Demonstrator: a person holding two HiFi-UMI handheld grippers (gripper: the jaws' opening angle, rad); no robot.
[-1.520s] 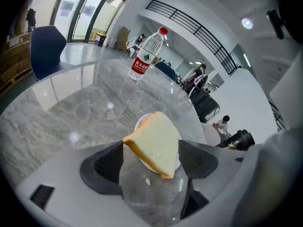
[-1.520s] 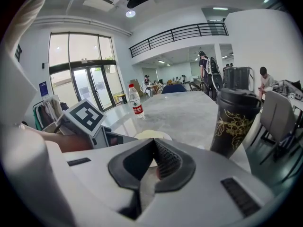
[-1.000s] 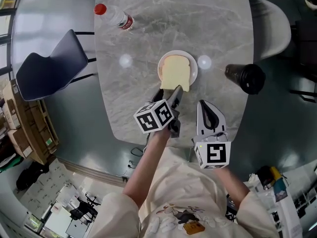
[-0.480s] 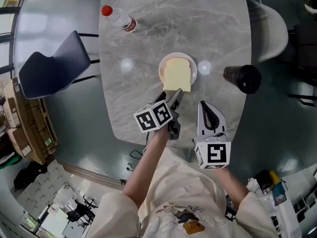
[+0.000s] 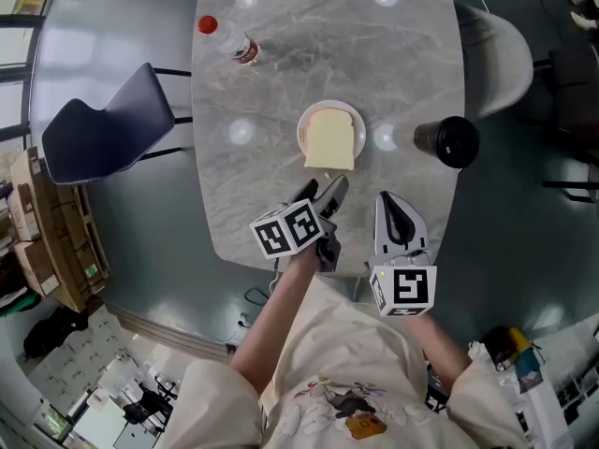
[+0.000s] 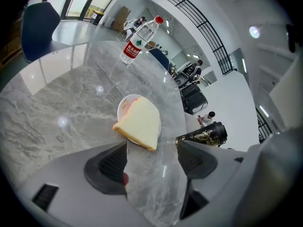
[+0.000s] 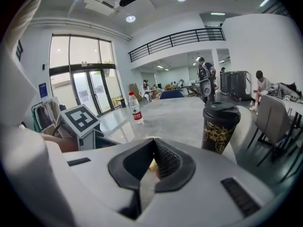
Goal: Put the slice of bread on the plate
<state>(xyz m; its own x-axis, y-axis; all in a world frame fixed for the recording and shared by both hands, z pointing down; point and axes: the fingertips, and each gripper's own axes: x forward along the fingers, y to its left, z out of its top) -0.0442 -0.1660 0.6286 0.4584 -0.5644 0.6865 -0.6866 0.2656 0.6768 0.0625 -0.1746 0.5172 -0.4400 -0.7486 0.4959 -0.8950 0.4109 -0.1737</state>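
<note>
Head view, item one: slice of bread [image 5: 330,140], pale cream face, rounded top, thin tan crust. It lies flat on a small round white plate [image 5: 305,125] near the middle of the grey marbled tabletop [image 5: 281,78], its square end overhanging the plate's near rim.

Item two: left claw [image 5: 321,192], jaws apart, only bare tabletop between them. The bread sits just beyond its tips, not touching; the left gripper view shows the same gap between the crust [image 6: 139,125] and the jaws.

Item three: right claw [image 5: 393,211], jaws together on nothing, by the tabletop's near edge and to the right of the left claw.

Surroundings: black lidded cup [image 5: 448,141] right of the plate, close to the tabletop's right edge; a clear bottle [image 5: 229,38] with a red cap stands far left, well apart. Bare marble surrounds the plate. A dark chair [image 5: 103,129] stands off the left edge.
</note>
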